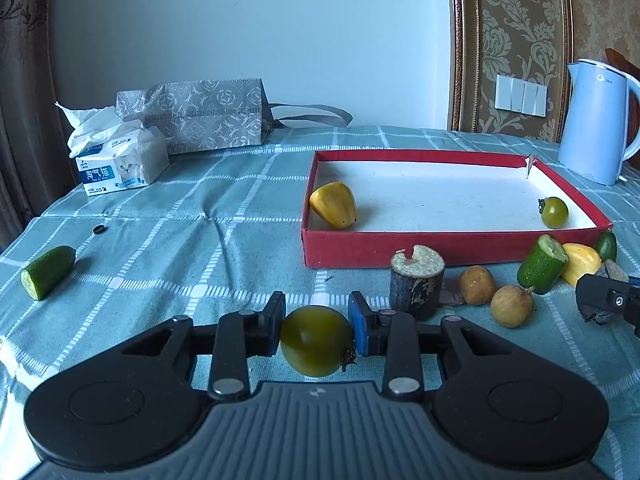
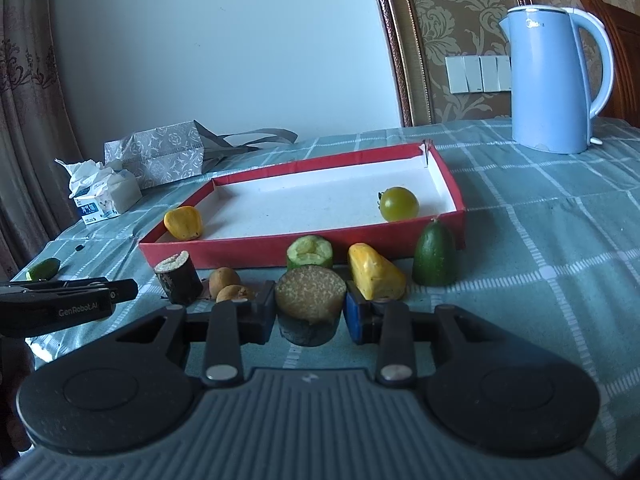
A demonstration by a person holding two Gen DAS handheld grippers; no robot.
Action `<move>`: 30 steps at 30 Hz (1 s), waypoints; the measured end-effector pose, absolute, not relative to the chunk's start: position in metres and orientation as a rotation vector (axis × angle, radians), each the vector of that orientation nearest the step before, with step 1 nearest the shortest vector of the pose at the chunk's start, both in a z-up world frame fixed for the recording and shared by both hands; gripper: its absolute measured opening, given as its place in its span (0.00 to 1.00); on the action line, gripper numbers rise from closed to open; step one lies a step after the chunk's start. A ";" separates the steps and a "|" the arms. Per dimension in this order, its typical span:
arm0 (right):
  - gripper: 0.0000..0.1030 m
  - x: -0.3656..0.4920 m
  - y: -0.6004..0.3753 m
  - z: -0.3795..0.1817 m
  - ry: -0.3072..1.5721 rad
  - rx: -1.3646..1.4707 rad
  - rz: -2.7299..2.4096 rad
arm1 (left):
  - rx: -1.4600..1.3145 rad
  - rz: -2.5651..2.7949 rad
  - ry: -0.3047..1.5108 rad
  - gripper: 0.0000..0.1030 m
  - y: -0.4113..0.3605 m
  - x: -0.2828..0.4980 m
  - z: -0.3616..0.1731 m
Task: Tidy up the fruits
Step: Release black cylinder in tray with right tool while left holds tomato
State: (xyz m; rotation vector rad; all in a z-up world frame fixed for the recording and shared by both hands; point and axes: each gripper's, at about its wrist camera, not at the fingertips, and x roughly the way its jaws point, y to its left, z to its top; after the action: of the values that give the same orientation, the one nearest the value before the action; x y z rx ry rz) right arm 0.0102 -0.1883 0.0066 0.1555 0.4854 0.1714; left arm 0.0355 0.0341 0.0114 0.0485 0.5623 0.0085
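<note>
My left gripper is shut on a green tomato, held just above the tablecloth in front of the red tray. The tray holds a yellow fruit piece at its left and a second green tomato at its right. My right gripper is shut on a dark sugarcane chunk. In the right wrist view, another sugarcane chunk, two longans, a cut cucumber piece, a yellow piece and a green cucumber end lie along the tray's front.
A cucumber piece lies alone at the far left by a small black cap. A tissue pack and a grey gift bag stand at the back left. A blue kettle stands at the back right.
</note>
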 end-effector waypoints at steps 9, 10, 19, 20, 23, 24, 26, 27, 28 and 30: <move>0.32 0.011 -0.187 0.005 0.493 0.147 0.165 | 0.048 0.008 0.564 0.32 0.034 0.038 0.004; 0.32 0.011 -0.187 0.005 0.494 0.146 0.165 | 0.042 0.005 0.560 0.32 0.035 0.038 0.004; 0.32 0.012 -0.188 0.005 0.498 0.148 0.163 | 0.012 0.006 0.568 0.32 0.040 0.040 0.003; 0.32 0.012 -0.188 0.005 0.498 0.147 0.162 | 0.013 0.007 0.564 0.32 0.040 0.039 0.004; 0.32 0.012 -0.187 0.005 0.494 0.145 0.160 | 0.016 0.011 0.559 0.32 0.039 0.039 0.004; 0.32 0.011 -0.186 0.005 0.492 0.141 0.159 | 0.015 0.013 0.557 0.32 0.040 0.038 0.004; 0.32 0.010 -0.185 0.007 0.486 0.131 0.160 | 0.013 0.015 0.557 0.32 0.040 0.038 0.005; 0.32 0.010 -0.185 0.010 0.479 0.129 0.160 | 0.012 0.016 0.556 0.32 0.040 0.038 0.005; 0.32 0.010 -0.184 0.013 0.472 0.129 0.163 | 0.012 0.016 0.555 0.32 0.040 0.038 0.005; 0.32 0.010 -0.182 0.020 0.459 0.124 0.172 | 0.012 0.018 0.552 0.32 0.040 0.037 0.005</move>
State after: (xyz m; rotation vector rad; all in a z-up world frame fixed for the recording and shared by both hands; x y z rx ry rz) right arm 0.0104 -0.1819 0.0200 0.1238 0.4586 0.1717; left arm 0.0373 0.0399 0.0050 0.0125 0.5515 0.0184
